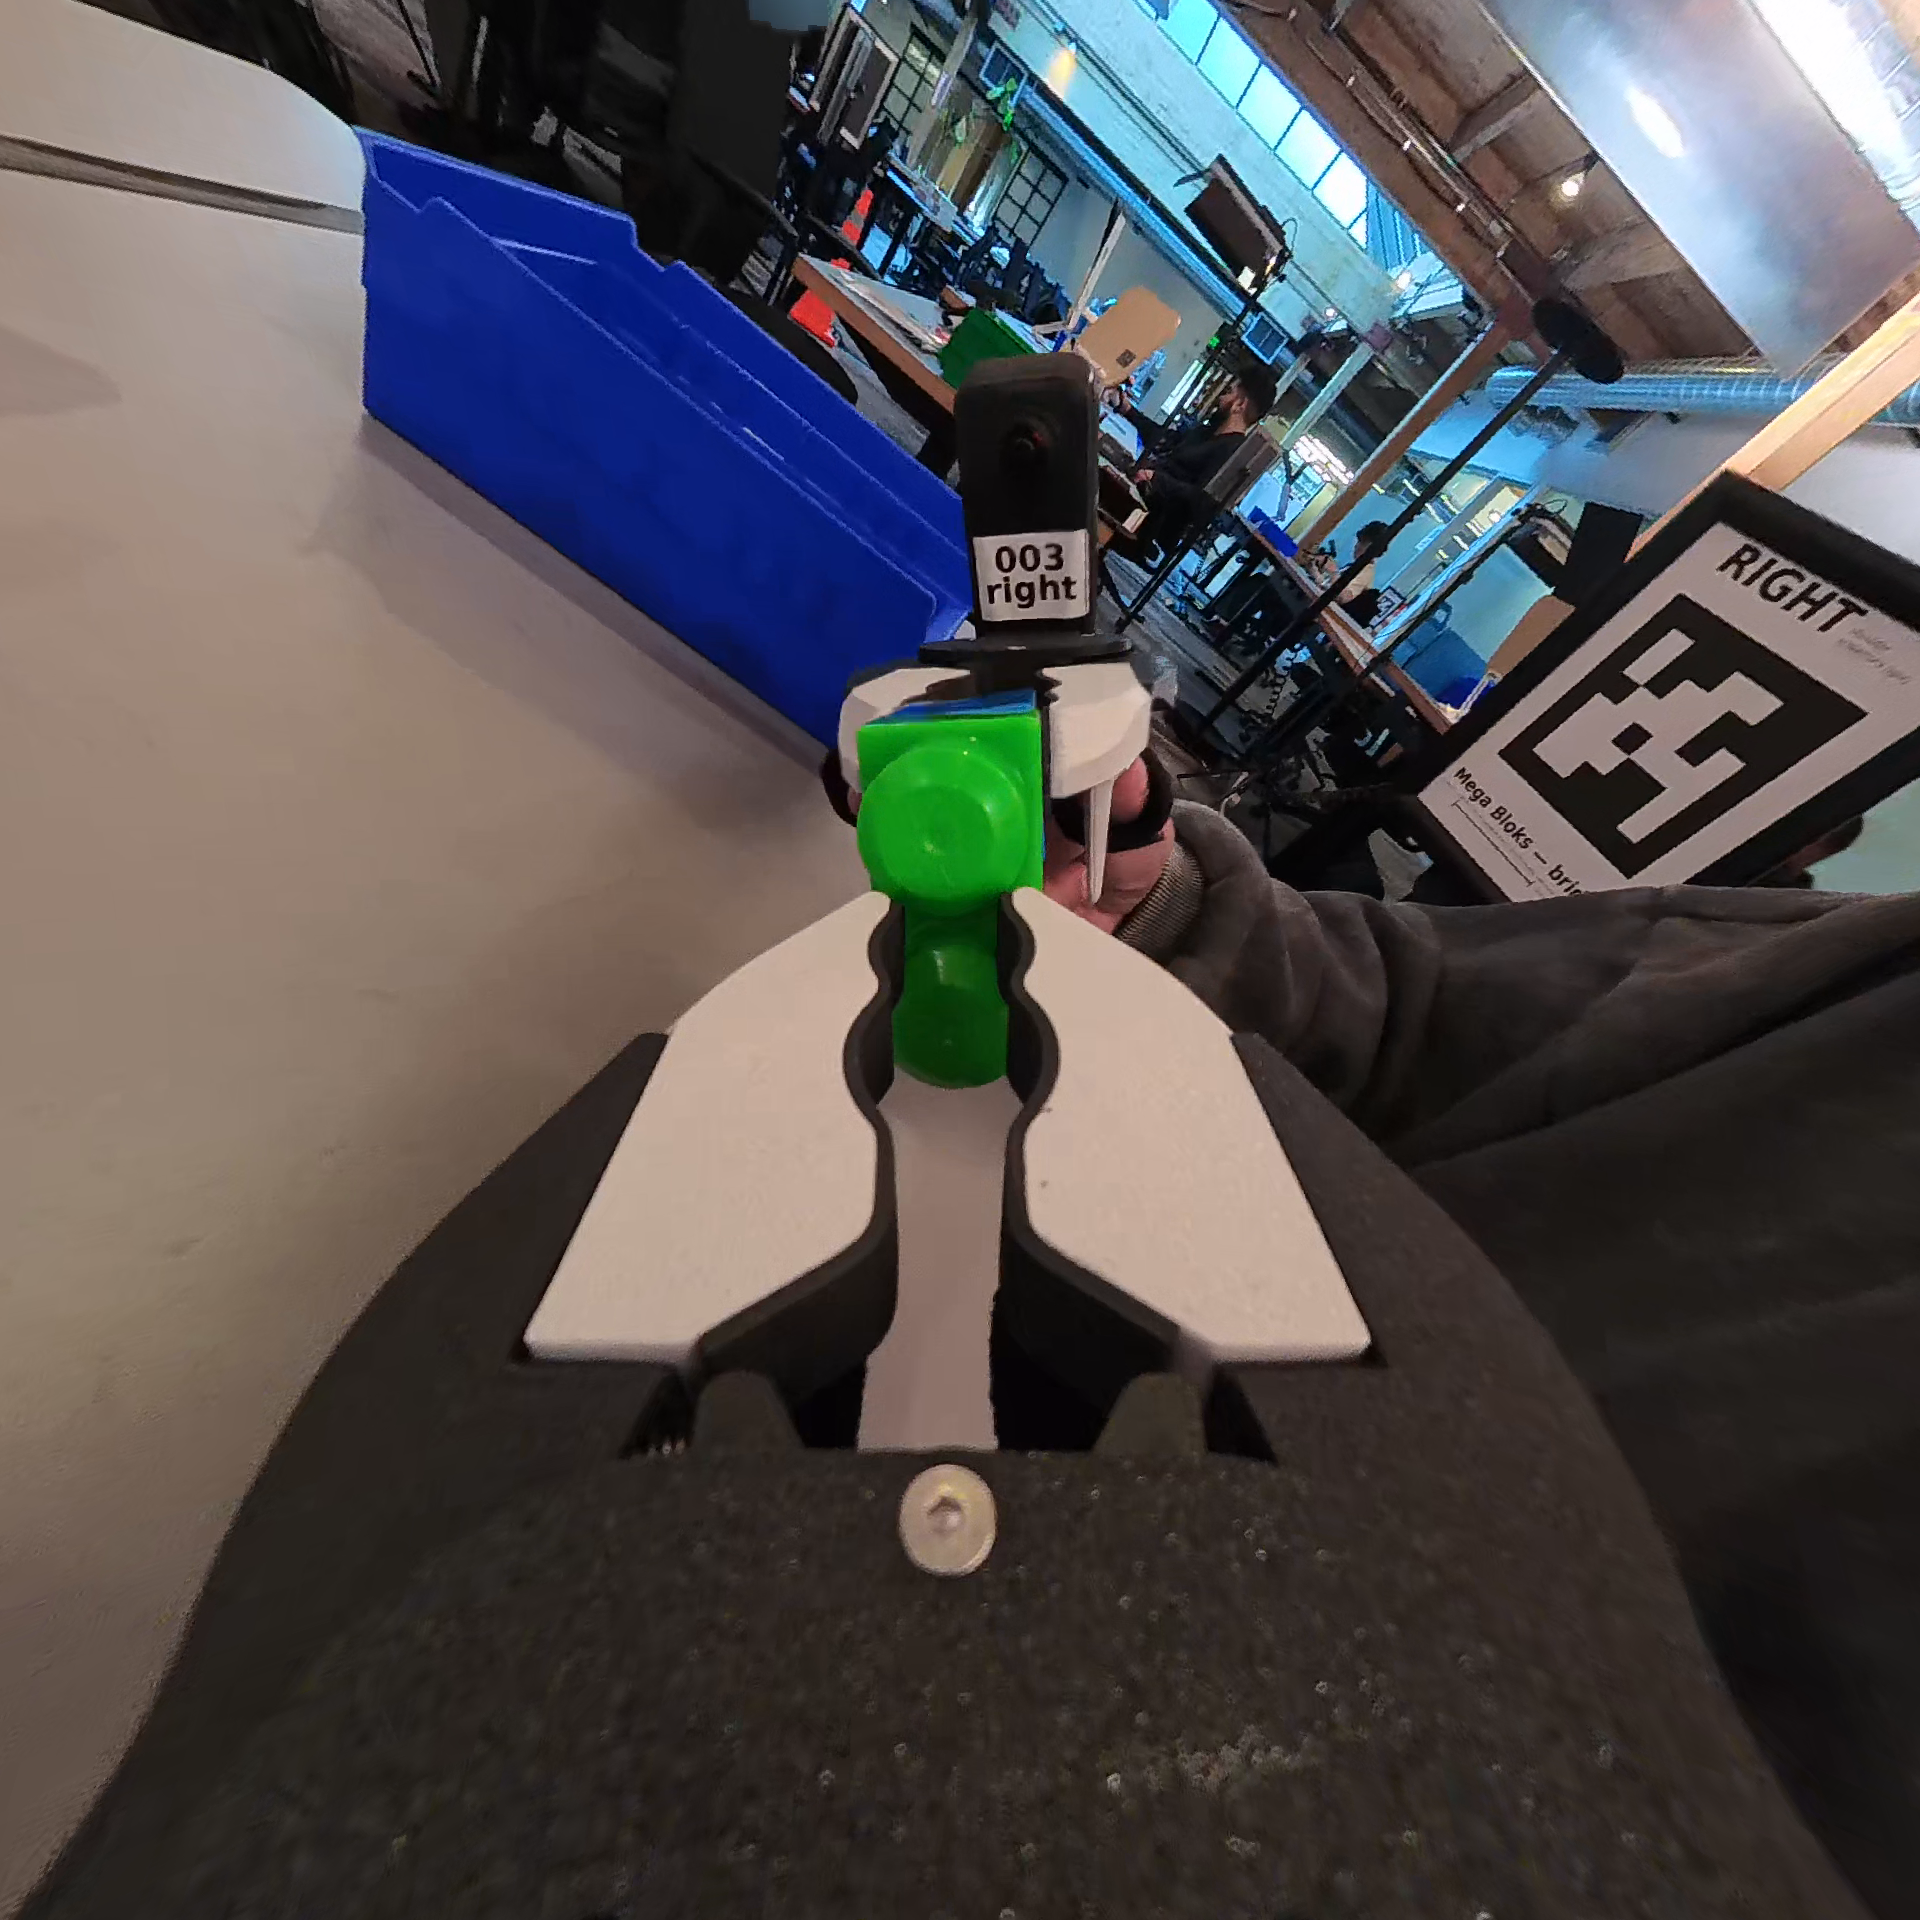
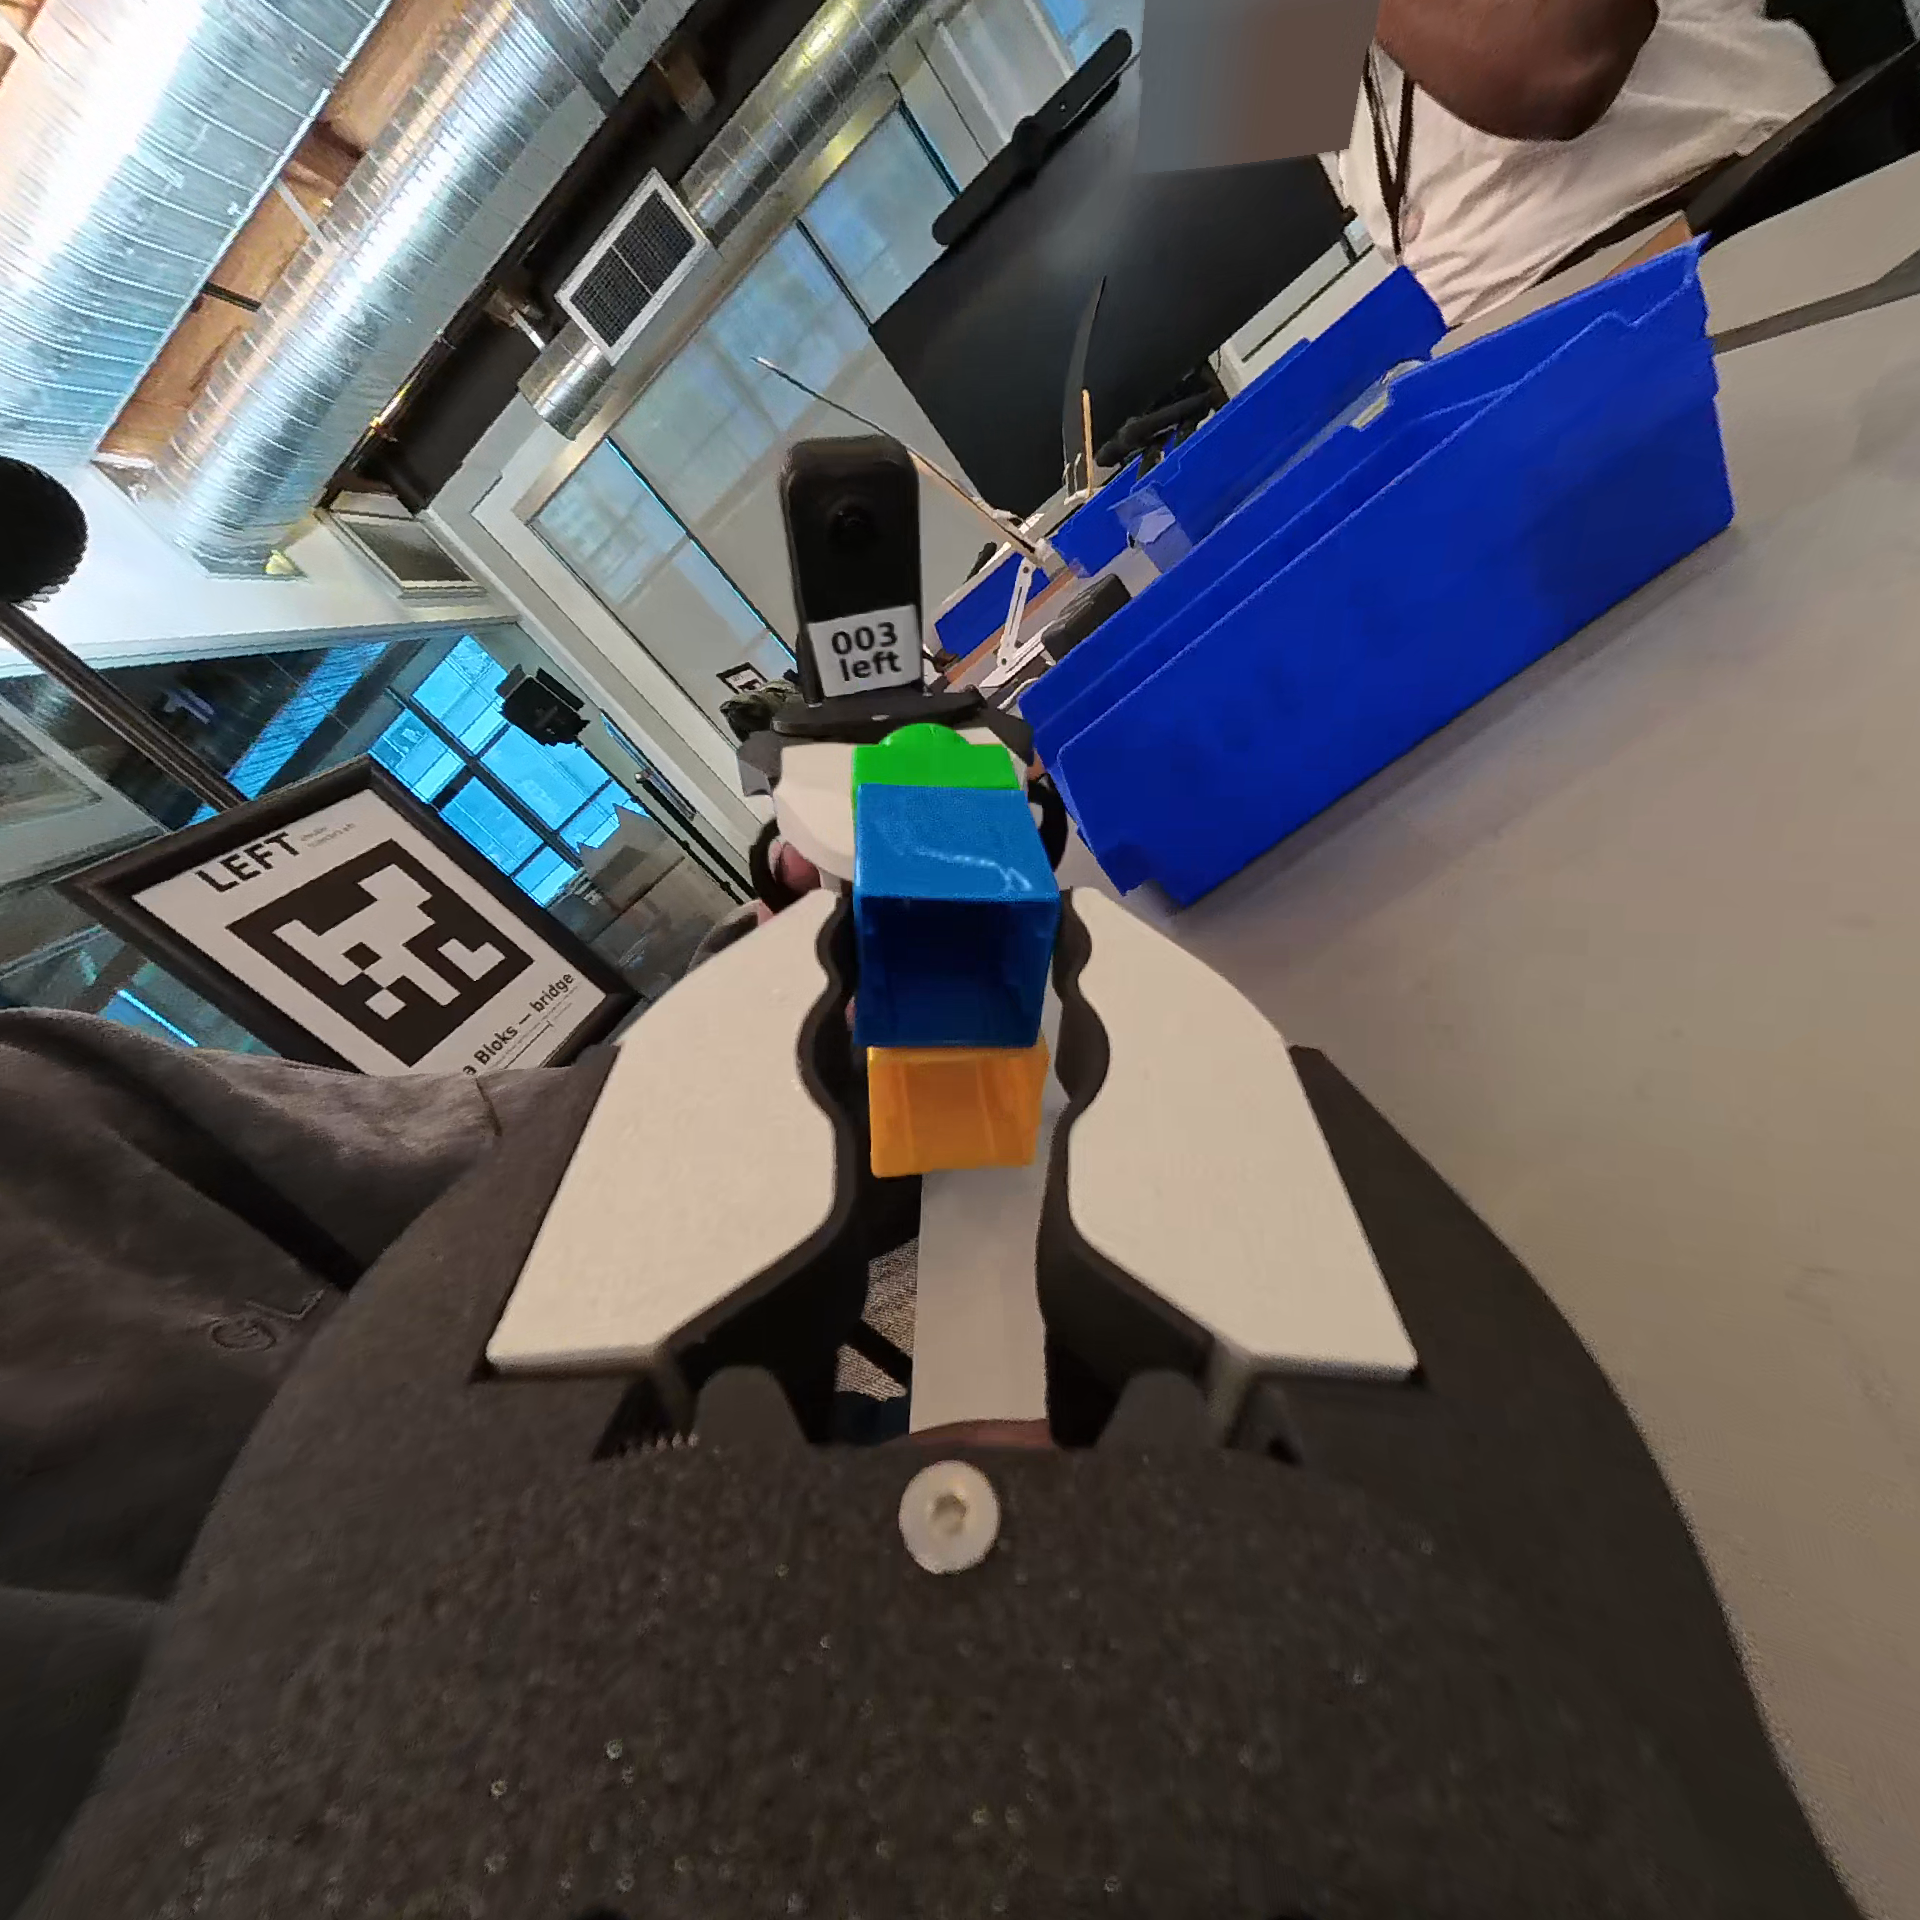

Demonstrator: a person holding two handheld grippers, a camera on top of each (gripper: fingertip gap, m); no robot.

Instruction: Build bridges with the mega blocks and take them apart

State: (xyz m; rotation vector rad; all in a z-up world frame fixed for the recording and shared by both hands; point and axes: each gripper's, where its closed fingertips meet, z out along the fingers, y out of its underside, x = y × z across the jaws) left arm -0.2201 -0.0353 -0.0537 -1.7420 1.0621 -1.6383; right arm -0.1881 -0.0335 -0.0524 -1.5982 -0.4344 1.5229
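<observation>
A green two-stud block [image 1: 948, 831] faces the left wrist camera with its studs. My left gripper [image 1: 940, 920] is shut on it, held in the air above the white table [image 1: 260, 831]. In the right wrist view a blue block [image 2: 951, 914] and an orange block [image 2: 954, 1110] show their hollow undersides, one above the other. My right gripper [image 2: 951, 925] is shut on the blue block, and the orange one sits between its fingers. The green block [image 2: 930, 764] lies against their far side. The two grippers face each other, and the right gripper [image 1: 1023, 717] shows behind the green block.
A blue plastic bin [image 1: 644, 447] stands on the table [image 2: 1558, 1039], to the right in the right wrist view [image 2: 1403, 644]. A framed marker sign [image 1: 1683, 727] stands near each side [image 2: 353, 935]. A grey sleeve [image 1: 1558, 1039] fills the near side. A person in a white shirt [image 2: 1558, 135] stands behind the bin. The grippers' ends are close to 4 cm from one another.
</observation>
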